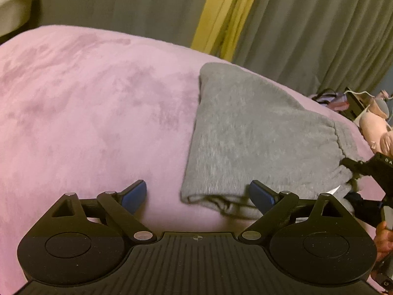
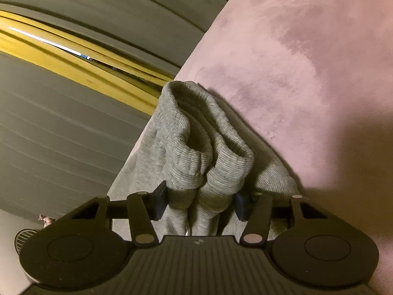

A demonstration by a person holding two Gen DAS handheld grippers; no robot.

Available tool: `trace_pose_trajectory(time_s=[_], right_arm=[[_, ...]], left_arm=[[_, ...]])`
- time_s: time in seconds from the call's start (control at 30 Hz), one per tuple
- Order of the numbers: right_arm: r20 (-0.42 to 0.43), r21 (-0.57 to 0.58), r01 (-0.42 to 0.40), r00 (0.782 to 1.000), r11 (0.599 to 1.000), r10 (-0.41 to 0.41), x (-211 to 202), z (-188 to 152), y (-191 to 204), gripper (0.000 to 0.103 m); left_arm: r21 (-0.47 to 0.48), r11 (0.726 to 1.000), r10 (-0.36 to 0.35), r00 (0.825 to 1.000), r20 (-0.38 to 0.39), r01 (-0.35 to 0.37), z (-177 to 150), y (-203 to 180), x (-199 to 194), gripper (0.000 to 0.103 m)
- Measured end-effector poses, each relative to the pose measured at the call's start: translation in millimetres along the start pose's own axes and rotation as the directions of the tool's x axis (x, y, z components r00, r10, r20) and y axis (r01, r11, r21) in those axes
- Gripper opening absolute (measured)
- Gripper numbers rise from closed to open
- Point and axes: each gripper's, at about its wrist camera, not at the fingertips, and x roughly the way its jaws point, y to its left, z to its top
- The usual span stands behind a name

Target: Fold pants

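The grey knit pants (image 1: 245, 132) lie folded on the pink bed cover (image 1: 86, 113), right of centre in the left wrist view. My left gripper (image 1: 197, 196) is open and empty, low over the cover at the pants' near left corner. My right gripper (image 2: 200, 202) is shut on the bunched ribbed cuffs of the pants (image 2: 208, 162) and lifts them off the cover (image 2: 307, 73). It also shows at the right edge of the left wrist view (image 1: 366, 169), pinching the pants' right end.
Grey curtains (image 1: 307, 29) with a yellow strip (image 1: 221, 17) hang behind the bed. Pink items and a dark bag (image 1: 368, 113) lie at the bed's far right. A grey chair (image 1: 14, 9) stands at the upper left.
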Motion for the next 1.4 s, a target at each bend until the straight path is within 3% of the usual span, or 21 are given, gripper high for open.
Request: trace_pose_trajectory(time_s=[0.1, 0.17, 0.27, 0.4, 0.53, 0.57, 0.67, 0.73, 0.8, 1.0, 1.13, 1.2, 1.4], right_arm=[[0.001, -0.030, 0.014, 1.000, 0.999, -0.014, 0, -2, 8, 0.057], [0.012, -0.059, 0.031, 0.999, 0.998, -0.031, 0, -3, 15, 0.045], [0.055, -0.132, 0.025, 0.998, 0.991, -0.018, -23, -11, 34, 0.042], [0.105, -0.138, 0.016, 0.994, 0.990, -0.001, -40, -16, 37, 0.042], [0.096, -0.209, 0.173, 0.983, 0.963, -0.155, -19, -16, 19, 0.043], [0.077, -0.219, 0.174, 0.984, 0.960, -0.161, -15, -17, 13, 0.043], [0.075, -0.223, 0.151, 0.988, 0.963, -0.137, -26, -15, 19, 0.052], [0.088, -0.274, 0.163, 0.986, 0.948, -0.144, -31, -16, 30, 0.054], [0.095, -0.326, 0.182, 0.983, 0.928, -0.159, -32, -20, 35, 0.062], [0.100, -0.534, 0.255, 0.966, 0.806, -0.240, -16, -39, 45, 0.075], [0.130, -0.608, 0.288, 0.956, 0.740, -0.265, -13, -48, 51, 0.091], [0.144, -0.618, 0.305, 0.950, 0.725, -0.277, -14, -50, 51, 0.095], [0.127, -0.616, 0.303, 0.949, 0.727, -0.287, -20, -53, 44, 0.098]], left_arm=[[-0.021, 1.000, -0.011, 1.000, 0.013, 0.011, 1, 0, 0, 0.095], [-0.030, 1.000, 0.001, 1.000, 0.031, 0.000, 1, 2, -2, 0.095], [-0.057, 0.998, -0.006, 0.998, 0.056, 0.009, 1, 6, -6, 0.095], [-0.069, 0.998, 0.016, 0.998, 0.056, -0.012, 2, 8, -5, 0.095], [-0.061, 0.997, 0.042, 0.998, 0.053, -0.039, 3, 8, -3, 0.095], [-0.062, 0.997, 0.048, 0.998, 0.052, -0.045, 3, 8, -3, 0.095], [-0.064, 0.996, 0.058, 0.998, 0.040, -0.056, 3, 9, 0, 0.095], [-0.063, 0.995, 0.073, 0.997, 0.024, -0.071, 3, 9, 4, 0.095], [-0.059, 0.995, 0.087, 0.996, 0.013, -0.086, 2, 8, 9, 0.095], [-0.033, 0.992, 0.124, 0.992, -0.013, -0.124, 0, 4, 18, 0.098], [-0.057, 0.990, 0.128, 0.991, -0.031, -0.130, 1, 9, 19, 0.101], [-0.055, 0.990, 0.131, 0.991, -0.031, -0.133, 1, 8, 18, 0.101], [-0.047, 0.987, 0.150, 0.988, -0.036, -0.152, 1, 7, 16, 0.101]])
